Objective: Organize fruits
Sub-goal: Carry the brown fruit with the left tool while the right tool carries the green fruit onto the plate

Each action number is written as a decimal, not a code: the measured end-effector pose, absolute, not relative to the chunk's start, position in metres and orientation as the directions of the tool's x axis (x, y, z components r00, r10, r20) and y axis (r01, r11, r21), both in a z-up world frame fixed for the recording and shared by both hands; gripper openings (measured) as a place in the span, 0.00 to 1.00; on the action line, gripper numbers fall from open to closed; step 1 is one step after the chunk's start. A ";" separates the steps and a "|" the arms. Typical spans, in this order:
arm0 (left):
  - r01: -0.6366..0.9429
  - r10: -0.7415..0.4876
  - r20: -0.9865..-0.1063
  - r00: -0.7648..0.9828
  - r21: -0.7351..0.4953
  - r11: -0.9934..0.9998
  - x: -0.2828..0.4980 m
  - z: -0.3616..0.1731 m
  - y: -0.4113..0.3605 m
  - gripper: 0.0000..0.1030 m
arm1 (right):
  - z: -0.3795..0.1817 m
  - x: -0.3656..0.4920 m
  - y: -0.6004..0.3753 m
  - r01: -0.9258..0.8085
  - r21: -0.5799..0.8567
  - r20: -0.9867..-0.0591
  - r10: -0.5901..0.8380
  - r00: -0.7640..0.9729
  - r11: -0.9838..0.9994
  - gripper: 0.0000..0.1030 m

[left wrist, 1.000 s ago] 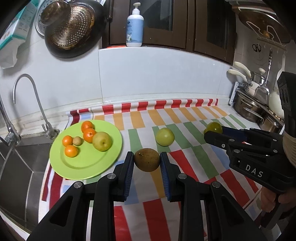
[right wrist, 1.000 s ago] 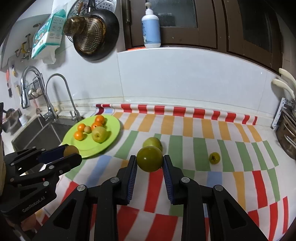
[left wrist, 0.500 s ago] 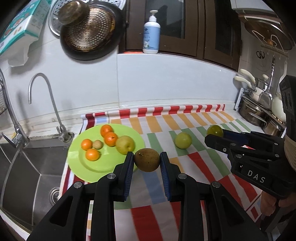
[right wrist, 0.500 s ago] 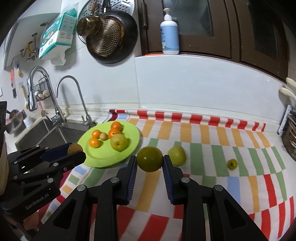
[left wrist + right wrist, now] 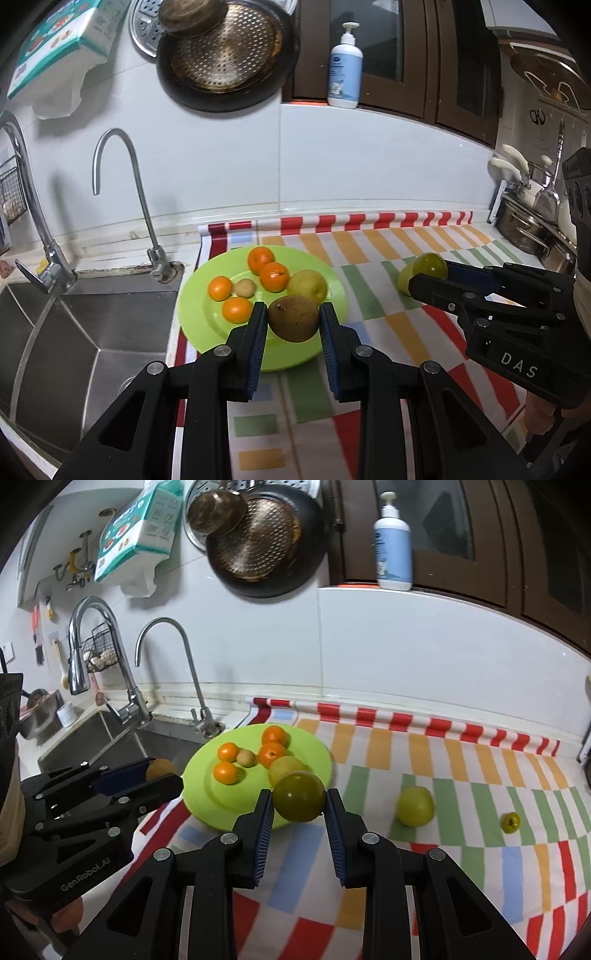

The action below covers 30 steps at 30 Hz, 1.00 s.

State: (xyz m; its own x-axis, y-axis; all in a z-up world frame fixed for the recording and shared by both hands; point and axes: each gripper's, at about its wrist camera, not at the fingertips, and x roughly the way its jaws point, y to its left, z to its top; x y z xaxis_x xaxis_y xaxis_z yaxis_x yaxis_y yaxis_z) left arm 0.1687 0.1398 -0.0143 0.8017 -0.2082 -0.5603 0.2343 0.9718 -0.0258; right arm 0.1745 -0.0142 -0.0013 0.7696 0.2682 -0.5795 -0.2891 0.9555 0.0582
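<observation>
- Both hands have swept across toward the sink side since a second ago: the green plate (image 5: 207, 325), then off to the left of each view, now sits dead ahead of both grippers.
- Left gripper (image 5: 293, 321): jaws clamped on the brown fruit (image 5: 293, 323), held in the air above the plate's near edge.
- Right gripper (image 5: 299, 803): jaws clamped on the dark green fruit (image 5: 299, 800), hanging just short of the plate's right rim; in the left view it sits off to the right, above the striped cloth (image 5: 369, 254).
- Already on the plate: four small oranges (image 5: 272, 276), a little tan fruit (image 5: 245, 288) among them, and a yellow pear-like fruit (image 5: 308, 286).
- Left out on the counter: a pale green fruit (image 5: 414, 806) and a tiny yellow-green one (image 5: 511, 822), well apart from the plate.
- Handling, as I judge it: both carried fruits look round, firm and smooth, so they'll roll the instant they're let go. The pads grip each across its widest part, which looks like the right hold; squeezing harder risks a bruise.
- Setting them low on the plate's bare near half, clear of the oranges, should keep them from knocking the pile or rolling off toward the sink (image 5: 85, 332).
</observation>
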 end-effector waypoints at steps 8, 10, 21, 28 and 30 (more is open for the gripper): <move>0.240 -0.198 -0.587 0.785 -0.007 0.971 0.190 -0.031 0.159 0.28 | -0.013 0.190 0.016 -0.323 0.057 -0.601 0.291 0.744 0.945 0.28; 0.239 -0.195 -0.597 0.778 -0.005 0.971 0.197 -0.037 0.162 0.28 | -0.017 0.195 0.023 -0.331 0.057 -0.611 0.296 0.735 0.942 0.28; 0.249 -0.198 -0.642 0.741 -0.012 0.969 0.227 -0.060 0.172 0.28 | -0.040 0.224 0.042 -0.360 0.065 -0.661 0.310 0.684 0.931 0.28; 0.246 -0.201 -0.658 0.726 -0.024 0.969 0.242 -0.068 0.173 0.32 | -0.052 0.241 0.044 -0.358 0.089 -0.684 0.318 0.657 0.930 0.29; 0.235 -0.197 -0.661 0.724 -0.032 0.972 0.245 -0.068 0.174 0.38 | -0.054 0.244 0.042 -0.348 0.109 -0.689 0.323 0.648 0.931 0.30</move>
State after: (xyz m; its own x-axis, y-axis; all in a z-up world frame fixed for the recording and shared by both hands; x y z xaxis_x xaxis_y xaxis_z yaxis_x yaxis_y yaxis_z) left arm 0.2447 0.1735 -0.0677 0.7243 -0.1966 -0.6608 0.2346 0.9716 -0.0319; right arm 0.2444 0.0420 -0.0540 0.6484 0.3233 -0.6892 -0.3485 0.9310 0.1089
